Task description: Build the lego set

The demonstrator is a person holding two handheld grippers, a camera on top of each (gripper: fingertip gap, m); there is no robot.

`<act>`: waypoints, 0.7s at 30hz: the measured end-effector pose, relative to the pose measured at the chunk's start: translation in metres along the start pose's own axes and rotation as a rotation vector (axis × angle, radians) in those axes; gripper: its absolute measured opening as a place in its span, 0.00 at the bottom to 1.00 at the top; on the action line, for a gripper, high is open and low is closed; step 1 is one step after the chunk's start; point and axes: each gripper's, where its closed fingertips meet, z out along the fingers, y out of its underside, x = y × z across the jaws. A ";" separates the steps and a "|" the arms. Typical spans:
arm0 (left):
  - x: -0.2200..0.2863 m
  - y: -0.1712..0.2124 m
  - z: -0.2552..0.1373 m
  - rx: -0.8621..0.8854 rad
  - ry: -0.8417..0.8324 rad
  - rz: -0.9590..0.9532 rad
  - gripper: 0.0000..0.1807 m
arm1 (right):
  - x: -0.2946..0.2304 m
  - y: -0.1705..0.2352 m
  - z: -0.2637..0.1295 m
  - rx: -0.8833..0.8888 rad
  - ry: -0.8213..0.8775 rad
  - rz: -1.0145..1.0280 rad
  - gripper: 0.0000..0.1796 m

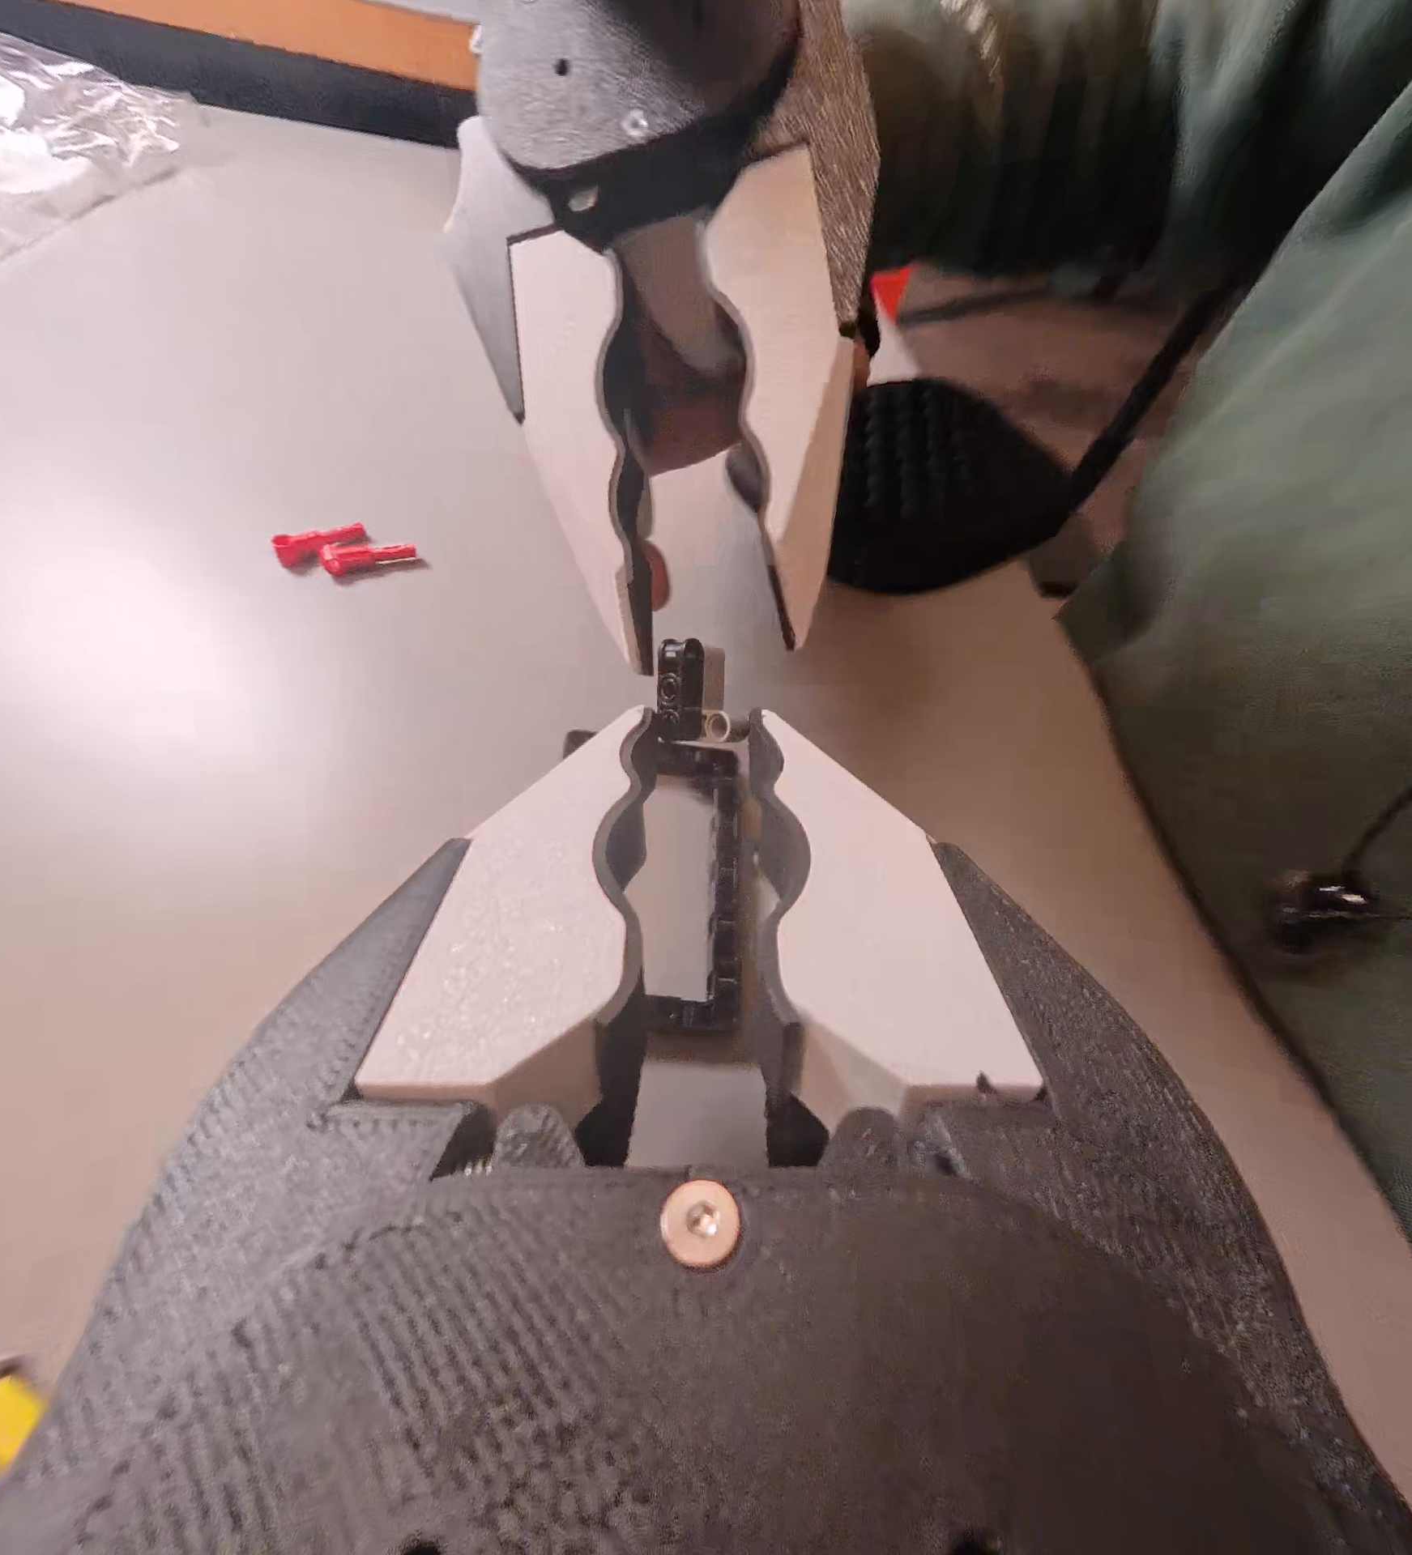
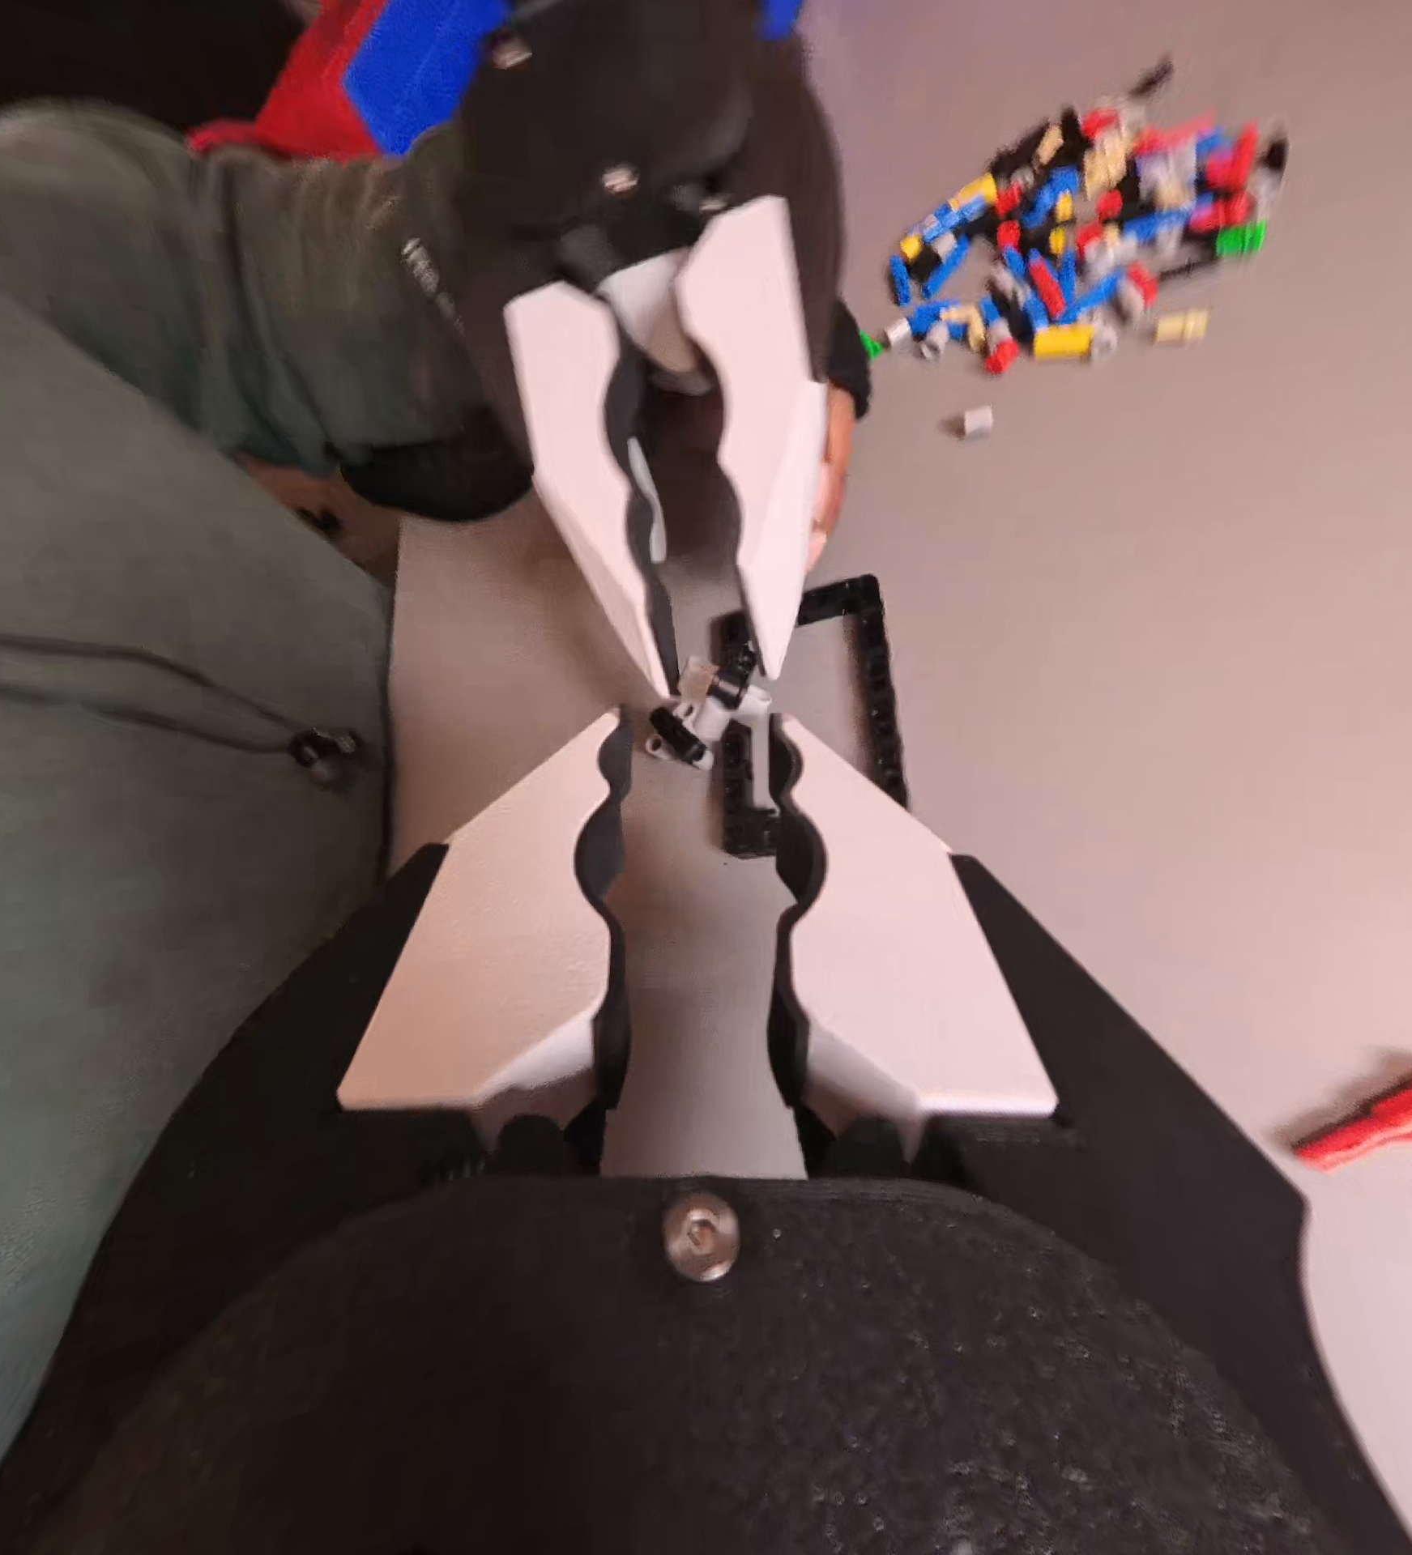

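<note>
My left gripper (image 1: 702,719) is shut at its tips on the near end of a black rectangular lego frame (image 1: 727,883). A small black and pale grey connector assembly (image 1: 679,681) sticks up from that end. My right gripper (image 1: 717,652) comes in from the far side, tips facing the left ones. In the right wrist view my right gripper (image 2: 695,717) is open, its tips on either side of the connector assembly (image 2: 706,715). The left gripper (image 2: 719,669) pinches the frame (image 2: 879,673), which lies over the grey table.
Two red pins (image 1: 344,547) lie on the table to the left; they also show in the right wrist view (image 2: 1392,1111). A pile of loose coloured bricks (image 2: 1089,244) and a lone grey piece (image 2: 976,418) lie farther off. A clear plastic bag (image 1: 20,143) lies at the far corner. A person's green sweater (image 2: 96,589) borders the table edge. Left and right tips are no more than a few centimetres apart. From either gripper's tips it is about 15 cm to the lone grey piece (image 2: 976,418).
</note>
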 end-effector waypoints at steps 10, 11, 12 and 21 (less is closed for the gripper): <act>0.020 -0.008 -0.002 0.110 0.230 -0.121 0.11 | -0.016 -0.009 0.005 0.031 0.098 -0.556 0.10; 0.021 -0.008 -0.002 0.112 0.238 -0.122 0.11 | -0.018 -0.007 0.007 0.013 0.086 -0.574 0.08; 0.022 -0.008 -0.003 0.113 0.243 -0.124 0.11 | -0.019 -0.006 0.007 -0.007 0.082 -0.584 0.08; -0.008 -0.002 -0.012 0.036 0.034 -0.085 0.21 | 0.008 -0.005 0.001 -0.128 0.223 -0.452 0.08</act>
